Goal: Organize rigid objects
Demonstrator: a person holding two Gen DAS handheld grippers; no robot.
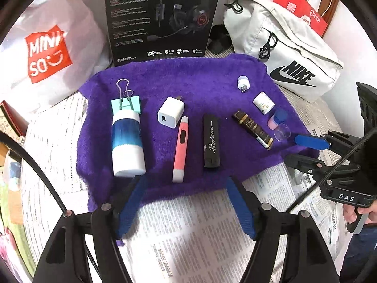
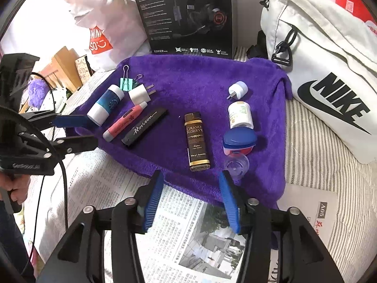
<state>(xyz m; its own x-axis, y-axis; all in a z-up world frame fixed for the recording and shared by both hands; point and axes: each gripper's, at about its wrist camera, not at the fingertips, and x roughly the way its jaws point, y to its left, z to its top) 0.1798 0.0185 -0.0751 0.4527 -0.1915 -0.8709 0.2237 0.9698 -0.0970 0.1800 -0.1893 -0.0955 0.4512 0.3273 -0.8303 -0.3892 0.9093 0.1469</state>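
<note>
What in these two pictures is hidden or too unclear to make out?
- Left wrist view: the mint green binder clip is partly covered by the blue and white cylinder.
- Both views: the black headset box is cut off by the top edge.
- Right wrist view: the small white bottle's label print is too small to read.
- Both views: the newspaper text is blurred.

Left gripper point(image 1: 186, 208), right gripper point(image 2: 192, 199): fingers spread (both empty)
</note>
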